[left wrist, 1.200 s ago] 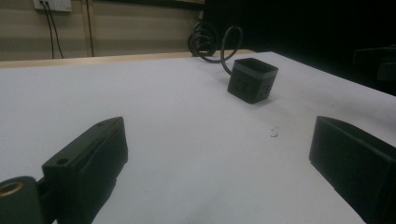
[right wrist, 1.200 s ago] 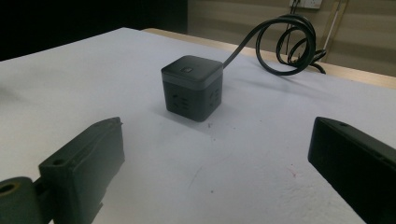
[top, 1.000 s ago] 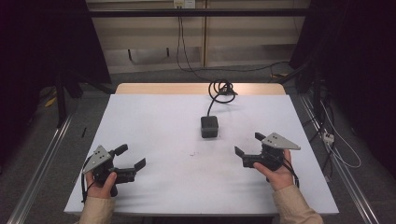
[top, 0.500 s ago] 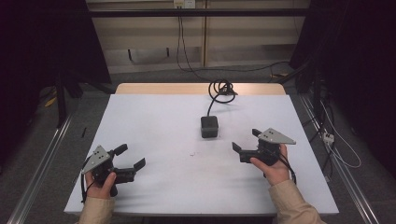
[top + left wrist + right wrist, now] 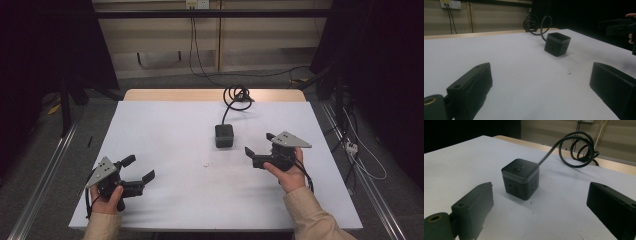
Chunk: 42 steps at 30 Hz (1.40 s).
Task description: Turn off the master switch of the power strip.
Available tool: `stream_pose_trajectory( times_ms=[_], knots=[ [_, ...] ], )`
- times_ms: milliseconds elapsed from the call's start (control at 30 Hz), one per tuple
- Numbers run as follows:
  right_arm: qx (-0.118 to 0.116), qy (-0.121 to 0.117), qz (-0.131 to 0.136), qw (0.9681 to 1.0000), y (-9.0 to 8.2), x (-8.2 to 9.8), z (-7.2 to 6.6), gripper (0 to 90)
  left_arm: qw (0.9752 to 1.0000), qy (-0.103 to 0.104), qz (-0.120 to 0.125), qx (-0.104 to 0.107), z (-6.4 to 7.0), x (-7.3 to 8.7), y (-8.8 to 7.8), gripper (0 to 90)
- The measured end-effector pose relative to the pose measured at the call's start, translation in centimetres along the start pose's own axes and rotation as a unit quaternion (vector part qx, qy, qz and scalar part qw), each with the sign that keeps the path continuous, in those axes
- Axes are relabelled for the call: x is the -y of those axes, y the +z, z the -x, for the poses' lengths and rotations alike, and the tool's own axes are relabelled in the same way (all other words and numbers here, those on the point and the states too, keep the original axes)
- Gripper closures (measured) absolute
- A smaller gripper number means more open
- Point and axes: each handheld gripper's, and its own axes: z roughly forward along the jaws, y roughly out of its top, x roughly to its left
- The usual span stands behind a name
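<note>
Right claw (image 5: 259,148), jaws spread and empty, near the cube power socket (image 5: 224,135); left claw (image 5: 140,168), likewise spread, well apart.

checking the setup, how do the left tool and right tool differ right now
The right tool hangs near the black socket cube, raised off the table; the left tool sits far from the cube, low at the near left corner. The right tool points left, the left tool right. Both are open and hold nothing.
</note>
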Motion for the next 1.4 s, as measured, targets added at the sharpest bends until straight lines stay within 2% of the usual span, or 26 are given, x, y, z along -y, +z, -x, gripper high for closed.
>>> stream_pose_trajectory(
  times_ms=[333, 767, 1400],
  knots=[
    [0.001, 0.007, -0.005, 1.0000, 0.8, -0.2, 0.0, 6.9, 1.0000, -0.001, 0.000, -0.003, 0.0, 0.1, -0.1, 4.1],
    [0.004, 0.000, -0.004, 1.0000, 1.5, -1.1, -0.1, 7.8, 1.0000, 0.002, 0.001, -0.003, 0.1, 0.1, -0.2, 4.1],
    [-0.002, 0.005, -0.006, 1.0000, 2.3, -1.7, -0.3, 9.7, 1.0000, 0.003, 0.005, -0.001, 0.2, 0.0, -0.4, 4.1]
  ],
)
